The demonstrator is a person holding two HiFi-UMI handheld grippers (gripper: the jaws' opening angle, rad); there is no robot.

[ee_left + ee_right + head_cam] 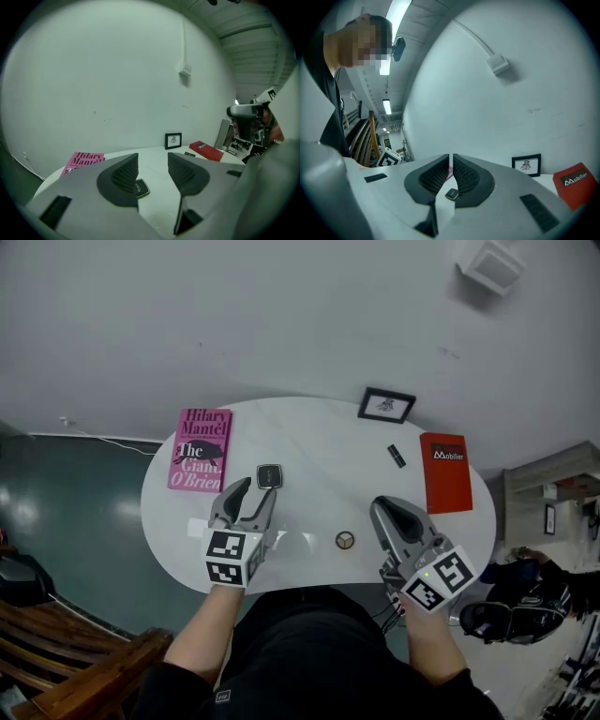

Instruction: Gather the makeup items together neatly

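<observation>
Grey plastic jaws on the left gripper [153, 161] stood apart with nothing pressed between them. Through the lower part of their gap, the left gripper view showed a black compact [141, 188] lying flat on the white table [319, 442], ahead of and below the tips and not touched. The right gripper [451, 164] had its jaws together, only a thin slit between the pads, and it held nothing.

Taking the pink book [200, 449] as the landmark, the compact sat just beside the book's near right corner. It looked roughly square, so it offered no long axis to line up with. A small round item [345, 540] lay well to the right of the book and closer to the person. A short black tube [397, 456] lay farther right of the book again, toward the far side, with its long axis slanting from far-left to near-right. These 3 pieces were well apart from each other.

In the head view the left jaws pointed almost straight at the compact, so that hand was judged the nearer one for it. The right gripper was nearer the round item and the tube, but it would have to open first.
</observation>
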